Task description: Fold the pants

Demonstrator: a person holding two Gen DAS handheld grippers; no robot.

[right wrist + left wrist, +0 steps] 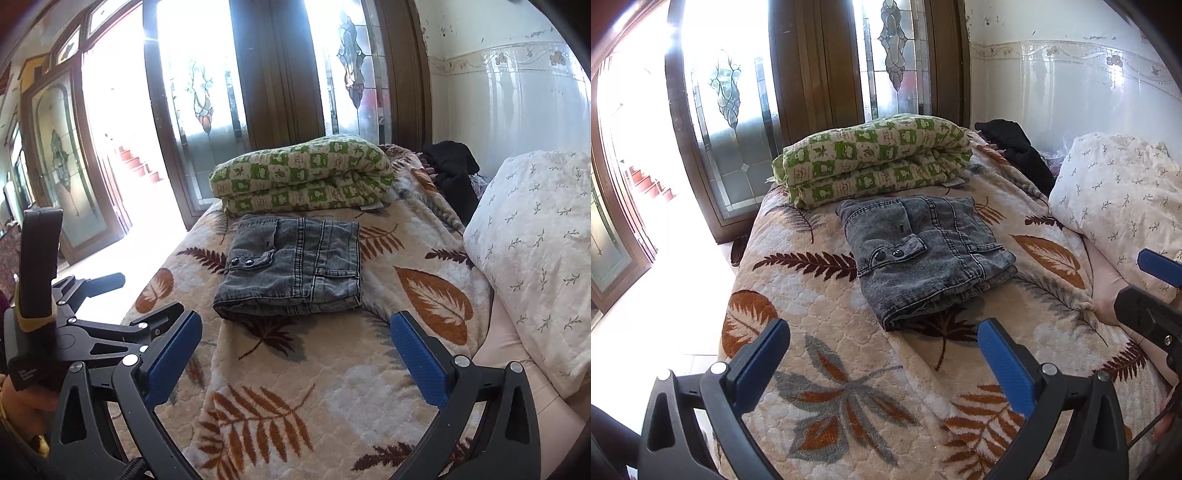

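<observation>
grey washed-denim pants (925, 254): folded into a compact rectangle, lying on the leaf-patterned quilted bed cover (849, 387), just in front of the folded green-and-white checked blanket (875, 158) | left gripper (882, 365): spread wide, holding nothing, short of the pants | right gripper (295, 354): spread wide, holding nothing, short of the pants | white sprig-print pillow (535, 251): to the right

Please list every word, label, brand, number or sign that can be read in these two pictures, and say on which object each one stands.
No text can be read with certainty.
Small white print on the black handle of the left gripper: too small and blurred to read.
Marks in the squares of the green checked quilt: they may be characters, but cannot be read.
White tag at the edge of the quilt: nothing legible.
Grey folded pants: two snap buttons, no visible label.
</observation>
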